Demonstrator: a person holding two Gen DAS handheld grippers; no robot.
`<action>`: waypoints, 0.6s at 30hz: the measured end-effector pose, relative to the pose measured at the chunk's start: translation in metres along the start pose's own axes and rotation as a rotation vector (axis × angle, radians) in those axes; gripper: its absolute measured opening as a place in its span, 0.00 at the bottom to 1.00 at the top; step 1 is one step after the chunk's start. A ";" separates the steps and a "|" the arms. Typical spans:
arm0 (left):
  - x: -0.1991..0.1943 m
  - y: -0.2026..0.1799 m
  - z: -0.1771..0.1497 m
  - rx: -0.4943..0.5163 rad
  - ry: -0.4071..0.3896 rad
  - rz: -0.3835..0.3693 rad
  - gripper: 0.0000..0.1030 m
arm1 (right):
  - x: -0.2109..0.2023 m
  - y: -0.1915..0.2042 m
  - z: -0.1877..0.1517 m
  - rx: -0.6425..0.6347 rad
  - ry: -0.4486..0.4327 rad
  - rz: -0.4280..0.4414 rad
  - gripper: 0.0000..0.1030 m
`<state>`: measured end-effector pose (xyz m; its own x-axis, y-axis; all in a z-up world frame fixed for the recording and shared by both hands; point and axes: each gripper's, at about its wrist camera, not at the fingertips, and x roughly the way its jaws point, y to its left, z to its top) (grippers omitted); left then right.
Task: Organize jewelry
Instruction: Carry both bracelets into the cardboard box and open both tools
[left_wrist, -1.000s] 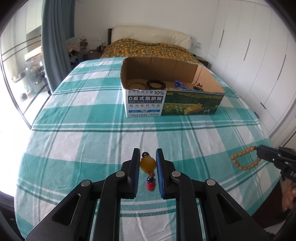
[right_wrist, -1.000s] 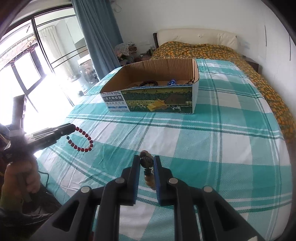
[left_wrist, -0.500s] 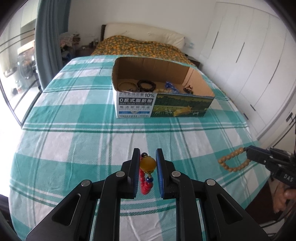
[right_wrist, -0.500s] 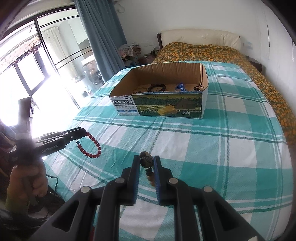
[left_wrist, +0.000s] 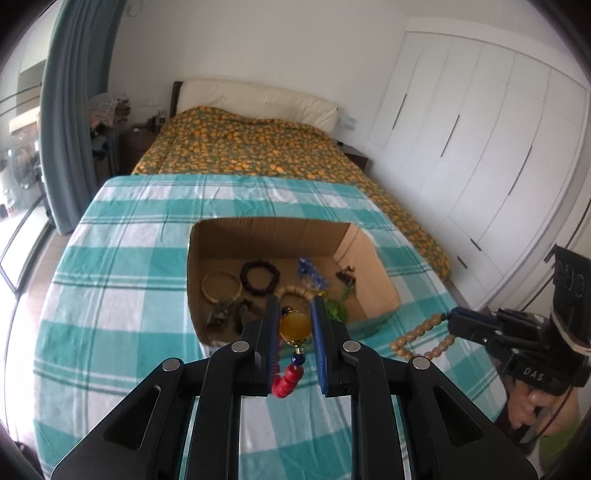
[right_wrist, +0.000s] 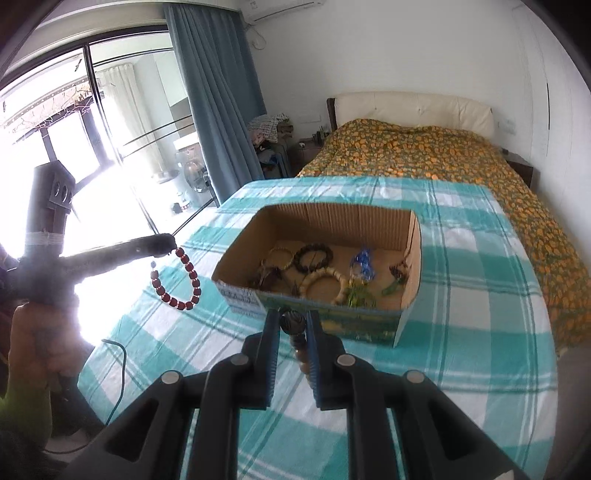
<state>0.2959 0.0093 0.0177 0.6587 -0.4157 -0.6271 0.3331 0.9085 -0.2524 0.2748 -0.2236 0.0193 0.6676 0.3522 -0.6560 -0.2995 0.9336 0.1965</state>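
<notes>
Left gripper (left_wrist: 295, 328) clamped red bracelet (left_wrist: 288, 380) by amber bead; right gripper (right_wrist: 292, 328) clamped tan bracelet (left_wrist: 421, 338), both near box (right_wrist: 406, 295).

A home bedroom: a bed (left_wrist: 258, 199) with orange-flowered quilt (left_wrist: 251, 151) and cream padded headboard (left_wrist: 258, 99), white built-in wardrobes (left_wrist: 480, 147), blue curtains (right_wrist: 218, 110) beside a glazed balcony door (right_wrist: 92, 147).

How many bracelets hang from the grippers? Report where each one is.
2. The red bead bracelet hangs from the left gripper; the tan bead bracelet hangs from the right gripper.
</notes>
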 end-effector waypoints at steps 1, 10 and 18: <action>0.008 0.002 0.007 -0.003 0.004 -0.003 0.15 | 0.007 -0.003 0.010 -0.002 -0.003 -0.002 0.15; 0.100 0.018 0.037 -0.011 0.098 0.035 0.15 | 0.093 -0.029 0.060 -0.018 0.068 -0.025 0.15; 0.156 0.028 0.029 -0.026 0.158 0.091 0.42 | 0.165 -0.077 0.054 0.066 0.149 -0.118 0.23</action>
<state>0.4279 -0.0313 -0.0661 0.5704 -0.3220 -0.7556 0.2583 0.9436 -0.2071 0.4444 -0.2339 -0.0649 0.5859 0.2315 -0.7766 -0.1766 0.9718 0.1564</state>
